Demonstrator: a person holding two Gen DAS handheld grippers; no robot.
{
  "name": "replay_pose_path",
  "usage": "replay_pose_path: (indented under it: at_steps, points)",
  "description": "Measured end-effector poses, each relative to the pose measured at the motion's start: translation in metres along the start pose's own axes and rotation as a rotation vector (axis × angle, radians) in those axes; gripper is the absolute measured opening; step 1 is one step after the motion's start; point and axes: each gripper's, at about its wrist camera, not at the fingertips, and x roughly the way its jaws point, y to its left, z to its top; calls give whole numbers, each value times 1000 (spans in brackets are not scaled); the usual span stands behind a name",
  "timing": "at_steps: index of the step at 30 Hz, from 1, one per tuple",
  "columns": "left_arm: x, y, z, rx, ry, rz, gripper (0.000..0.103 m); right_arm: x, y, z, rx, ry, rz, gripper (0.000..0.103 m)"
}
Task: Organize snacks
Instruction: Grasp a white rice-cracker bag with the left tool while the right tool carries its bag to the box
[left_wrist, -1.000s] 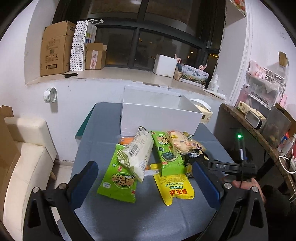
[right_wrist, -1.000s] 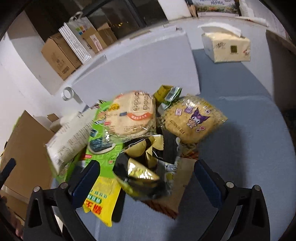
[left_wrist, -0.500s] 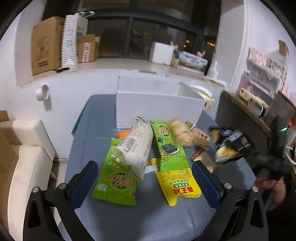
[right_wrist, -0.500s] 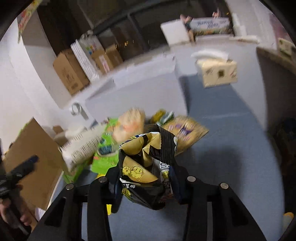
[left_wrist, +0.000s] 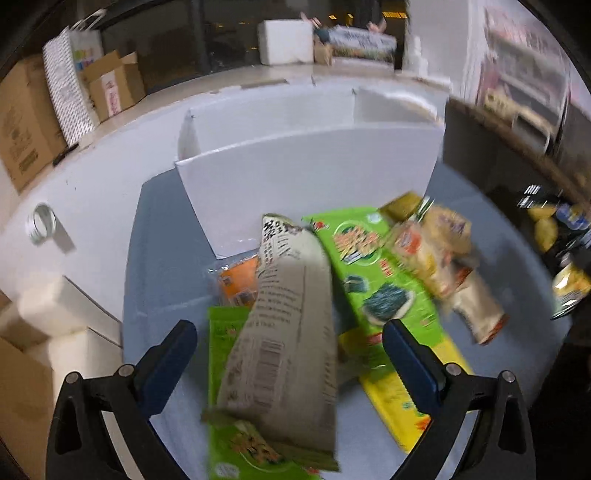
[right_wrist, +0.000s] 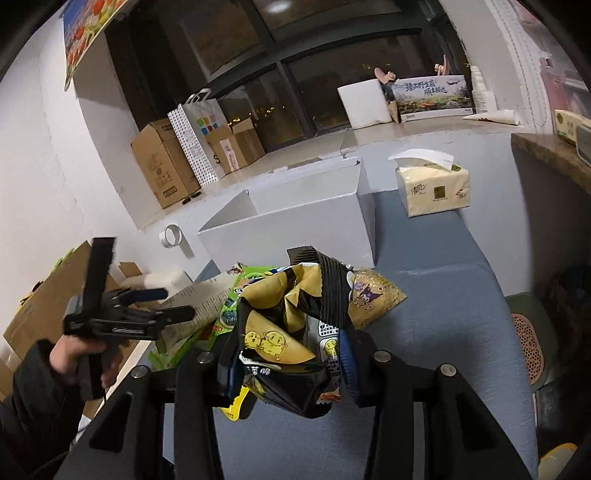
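My right gripper is shut on a black and yellow snack bag and holds it above the blue table, in front of the open white box. The bag also shows at the right edge of the left wrist view. My left gripper is open, with a long white snack pack lying between its fingers, on top of a green bag. A green seaweed pack, a yellow pack and pale biscuit packs lie beside it. The left gripper shows in the right wrist view.
The white box stands at the table's far side against a low white wall. A tissue pack sits right of the box. Cardboard boxes stand on the window sill. A wooden shelf is at the right.
The right gripper has lifted the black and yellow bag higher and clear of the pile. The left gripper has moved forward and down over the white pack.
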Motion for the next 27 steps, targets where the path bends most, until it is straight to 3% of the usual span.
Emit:
replay_pose_path:
  at_steps: [1,2,5,10,19,23,27]
  points:
    - [5,-1,0,12,20,14,87,1,0,-1,-2,3,2,47]
    - [10,0,-2,16,44,13,62,1,0,-1,-3,5,4,47]
    - [15,4,-6,-27,70,-67,41,3,-1,-1,-2,8,2,47]
    - [-12,3,-10,-39,-15,-57,36,4,-2,-2,-1,13,4,47]
    - [-81,20,-14,-180,-234,-160,36,10,6,2,-31,22,21,47]
    - [-92,17,10,-182,-290,-158,36,18,18,19,-80,20,38,47]
    - [-92,23,56,-190,-321,-124,36,32,26,59,-130,-2,54,47]
